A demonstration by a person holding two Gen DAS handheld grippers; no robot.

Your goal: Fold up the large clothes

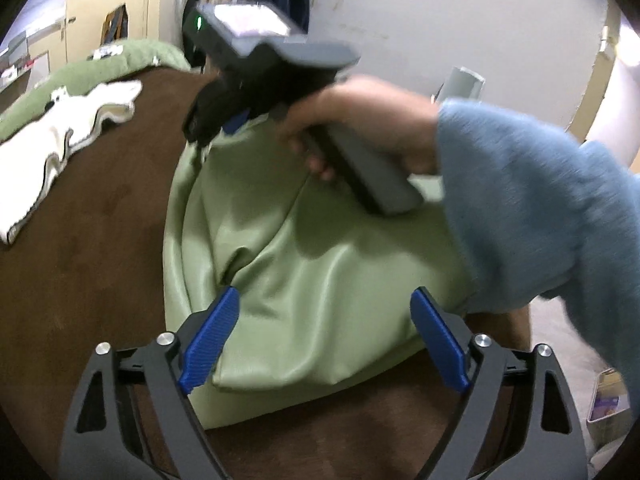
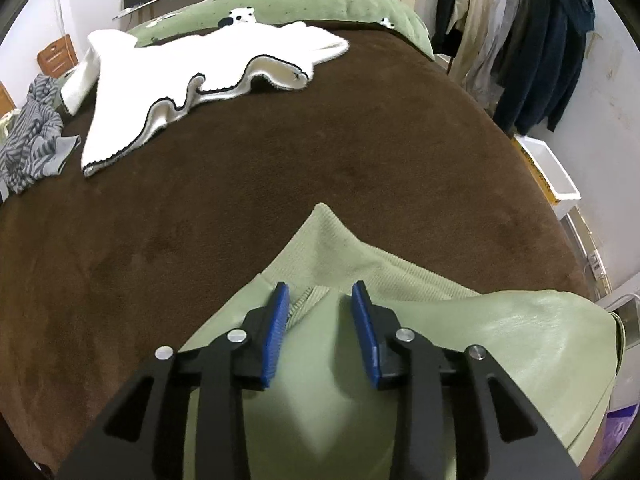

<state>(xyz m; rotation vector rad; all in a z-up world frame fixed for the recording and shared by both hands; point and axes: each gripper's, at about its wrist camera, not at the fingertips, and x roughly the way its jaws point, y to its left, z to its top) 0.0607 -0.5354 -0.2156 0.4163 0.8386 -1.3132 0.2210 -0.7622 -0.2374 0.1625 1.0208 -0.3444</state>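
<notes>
Lying on a brown bed [image 2: 248, 184], a pale green jacket [image 1: 320, 264] sits folded, long axis running toward its ribbed collar [image 2: 320, 240]. Both hand-held grippers, left [image 1: 324, 336] and right [image 2: 320, 320], stand parted above it, gripping nothing. Smoothing creases before lifting away would likely keep the fold tidy.

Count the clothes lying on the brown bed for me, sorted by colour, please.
Green: 1, the jacket
White: 1, the fleecy garment
Grey striped: 1, the crumpled garment at the bed's edge
Total: 3
</notes>
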